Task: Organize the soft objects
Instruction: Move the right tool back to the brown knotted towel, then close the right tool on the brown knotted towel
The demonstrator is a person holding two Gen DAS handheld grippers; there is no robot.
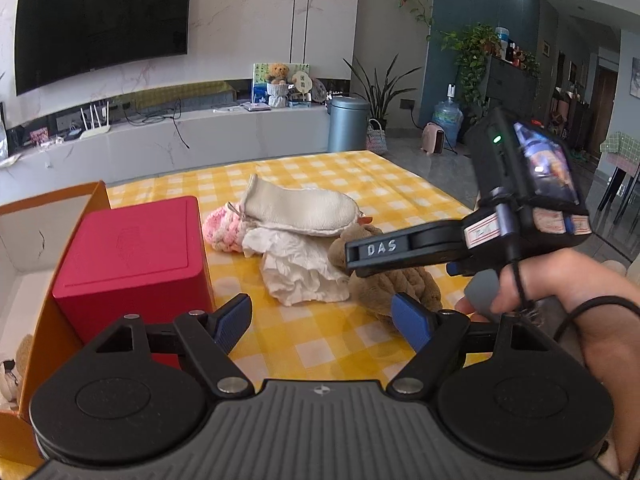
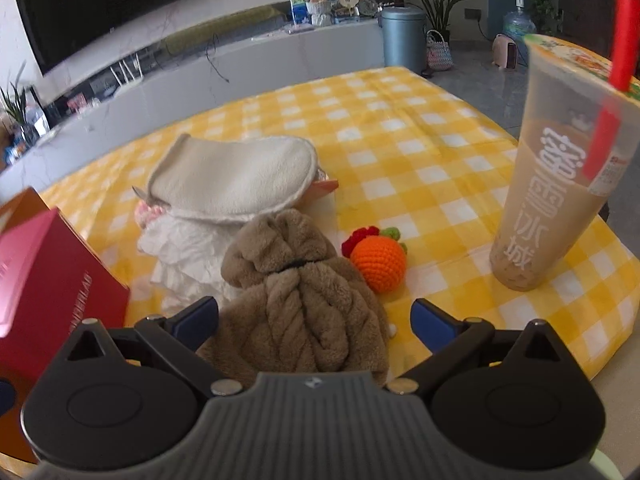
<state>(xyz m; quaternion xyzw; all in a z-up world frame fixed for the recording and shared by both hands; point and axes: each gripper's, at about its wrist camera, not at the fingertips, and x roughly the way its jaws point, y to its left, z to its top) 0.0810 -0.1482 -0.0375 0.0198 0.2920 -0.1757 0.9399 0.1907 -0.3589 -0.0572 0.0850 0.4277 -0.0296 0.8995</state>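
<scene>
A heap of soft things lies on the yellow checked tablecloth point(image 1: 360, 184): a cream fleece mitt point(image 1: 300, 210) on top, crumpled white cloth point(image 1: 300, 268) under it, a pink knitted piece point(image 1: 222, 228) at its left, and a brown plush towel point(image 2: 296, 304) in front. An orange crocheted ball point(image 2: 379, 262) lies just right of the brown plush. My left gripper point(image 1: 322, 322) is open and empty, short of the heap. My right gripper point(image 2: 314, 320) is open, with its jaws either side of the brown plush; it also shows from the side in the left wrist view point(image 1: 360, 250).
A red box point(image 1: 136, 264) stands left of the heap, against an open orange carton point(image 1: 36, 248) with a white inside. A tall milk-tea cup point(image 2: 560, 168) with a red straw stands at the right of the table. A TV bench and bin lie beyond.
</scene>
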